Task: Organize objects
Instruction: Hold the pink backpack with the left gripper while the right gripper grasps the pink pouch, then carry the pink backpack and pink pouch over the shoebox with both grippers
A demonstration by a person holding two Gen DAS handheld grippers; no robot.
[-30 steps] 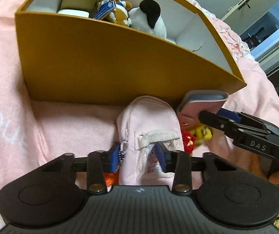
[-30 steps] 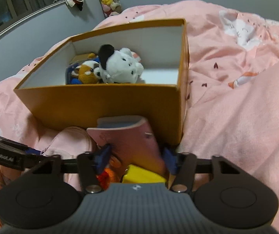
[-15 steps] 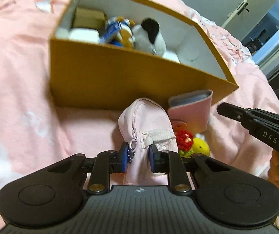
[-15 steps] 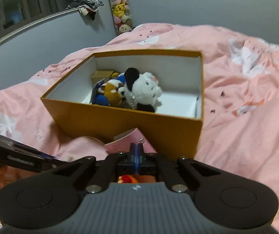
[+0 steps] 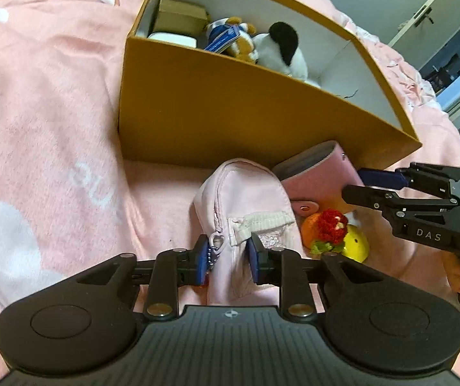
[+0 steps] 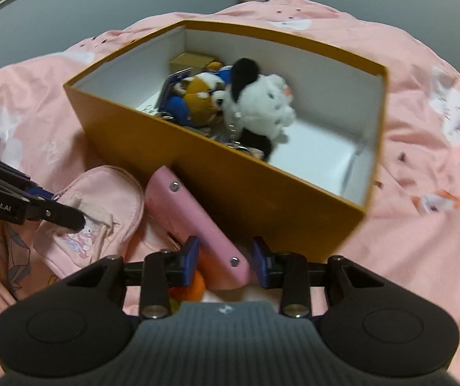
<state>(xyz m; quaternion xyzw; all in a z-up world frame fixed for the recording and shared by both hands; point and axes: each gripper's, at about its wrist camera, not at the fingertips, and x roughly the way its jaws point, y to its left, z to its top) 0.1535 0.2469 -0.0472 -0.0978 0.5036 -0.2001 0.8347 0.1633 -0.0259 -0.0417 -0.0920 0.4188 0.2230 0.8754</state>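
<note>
An orange box stands on the pink bed and holds a white-and-black plush, a brown plush and a small carton. It also shows in the right wrist view. My left gripper is shut on a pale pink pouch lying in front of the box. My right gripper has its jaws part open around a pink case that leans against the box; its pads do not visibly press it. The case also shows in the left wrist view.
A red, orange and yellow toy lies on the blanket right of the pouch, under the case. The pink blanket spreads all round. A wardrobe and doorway are at the far right.
My right gripper, shut half a second ago, has opened and dropped lower around the pink case. My left gripper closed on the pouch a second ago and still holds it.
</note>
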